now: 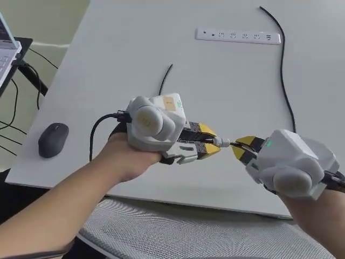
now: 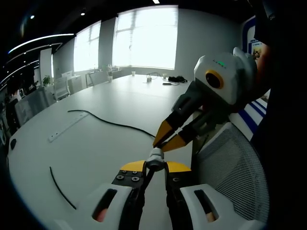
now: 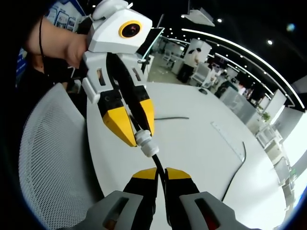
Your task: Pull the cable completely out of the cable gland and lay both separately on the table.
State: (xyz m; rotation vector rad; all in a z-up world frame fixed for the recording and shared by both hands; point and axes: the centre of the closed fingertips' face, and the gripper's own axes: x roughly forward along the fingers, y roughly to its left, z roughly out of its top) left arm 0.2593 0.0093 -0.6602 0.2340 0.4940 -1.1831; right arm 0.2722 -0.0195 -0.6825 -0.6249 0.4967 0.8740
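White gland [image 1: 221, 143]: clamped at left gripper [image 2: 155, 167] tips, above table [image 1: 226, 81] edge. Black cable [image 3: 158, 164]: exits gland, pinched by right gripper [image 3: 161, 175] just beside.

An open-plan office: a long white table [image 1: 135, 65] carrying a power strip [image 1: 237, 36] and a mouse [image 1: 53, 140], a mesh chair [image 1: 188, 232] at its near edge, wide windows [image 2: 144, 40], more desks [image 3: 211, 72] beyond.
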